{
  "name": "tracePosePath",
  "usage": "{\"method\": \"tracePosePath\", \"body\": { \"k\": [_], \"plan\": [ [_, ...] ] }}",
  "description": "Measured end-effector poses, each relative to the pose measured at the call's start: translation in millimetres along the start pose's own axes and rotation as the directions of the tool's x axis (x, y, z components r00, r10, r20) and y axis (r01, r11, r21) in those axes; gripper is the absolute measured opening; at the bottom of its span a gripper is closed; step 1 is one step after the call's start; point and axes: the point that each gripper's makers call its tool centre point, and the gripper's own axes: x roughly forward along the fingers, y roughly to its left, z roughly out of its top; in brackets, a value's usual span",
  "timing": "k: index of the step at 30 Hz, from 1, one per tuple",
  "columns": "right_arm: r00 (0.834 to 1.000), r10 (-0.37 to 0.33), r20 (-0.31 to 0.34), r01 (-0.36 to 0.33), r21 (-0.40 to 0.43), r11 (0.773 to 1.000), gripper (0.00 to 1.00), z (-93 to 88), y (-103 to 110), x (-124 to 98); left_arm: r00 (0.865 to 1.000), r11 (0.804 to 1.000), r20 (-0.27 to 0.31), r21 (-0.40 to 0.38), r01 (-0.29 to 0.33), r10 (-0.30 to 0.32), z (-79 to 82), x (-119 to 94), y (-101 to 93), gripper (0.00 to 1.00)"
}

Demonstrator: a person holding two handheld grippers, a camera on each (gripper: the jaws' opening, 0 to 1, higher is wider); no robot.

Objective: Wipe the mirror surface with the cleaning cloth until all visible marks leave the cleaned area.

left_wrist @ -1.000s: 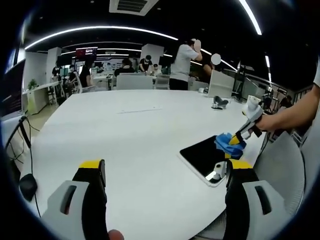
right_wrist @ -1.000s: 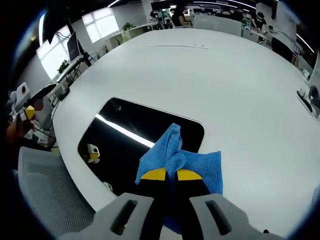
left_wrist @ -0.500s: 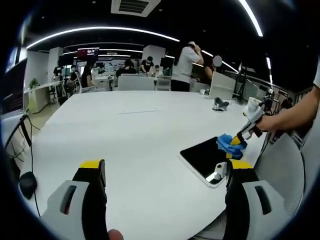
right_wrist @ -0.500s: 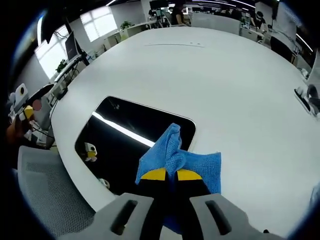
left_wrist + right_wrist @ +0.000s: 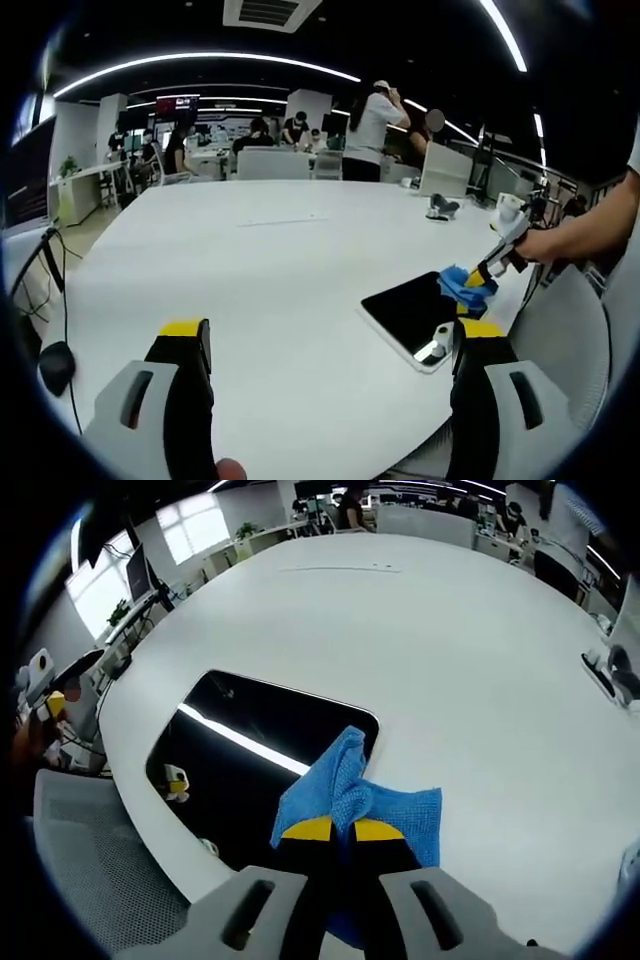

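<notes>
Blue terry cloth (image 5: 360,805) is pinched between the closed yellow-tipped jaws of the right gripper (image 5: 334,830), bunched up into a peak on its left and spread flat on its right, a hold that looks meant to drag a wide pad of fabric across glass. In the right gripper view the cloth sits at the mirror's (image 5: 250,755) near right corner, its peak over the glass and its flat part on the white table (image 5: 480,650) just beside it, so the wiping seems to be working along that edge. The mirror lies flat near the table's rounded edge, dark and reflecting a ceiling light strip; whether any marks remain on it I cannot tell, since the reflections mask the surface and the cloth covers that corner. The left gripper (image 5: 330,345) hangs above the table with its jaws spread wide and nothing between them, well apart from the mirror (image 5: 415,315), apparently held back to stay out of the way. There the right gripper (image 5: 492,262) comes in from the right, the cloth (image 5: 462,285) at the mirror's far end. Farther off, a small object (image 5: 438,207) rests on the table, too small to identify, and people stand beyond.
</notes>
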Motion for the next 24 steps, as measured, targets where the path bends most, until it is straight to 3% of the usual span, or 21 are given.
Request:
{"method": "tracePosePath", "body": {
  "k": [14,19,24],
  "plan": [
    [1.0,-0.007,0.0,0.007,-0.008,1.0,0.0,3.5,3.0,2.0,1.0,1.0,-0.009,0.022,0.0,0.001,2.9,-3.3,2.3,0.99],
    [1.0,-0.018,-0.006,0.018,-0.001,1.0,0.0,3.3,3.2,1.6,0.999,1.0,0.034,-0.005,-0.025,0.025,13.5,-1.8,9.9,0.99],
    [1.0,-0.019,-0.008,0.019,0.01,1.0,0.0,-0.8,8.9,-0.6,0.999,1.0,0.031,-0.018,-0.017,0.018,6.4,1.6,5.8,0.99]
  ]
}}
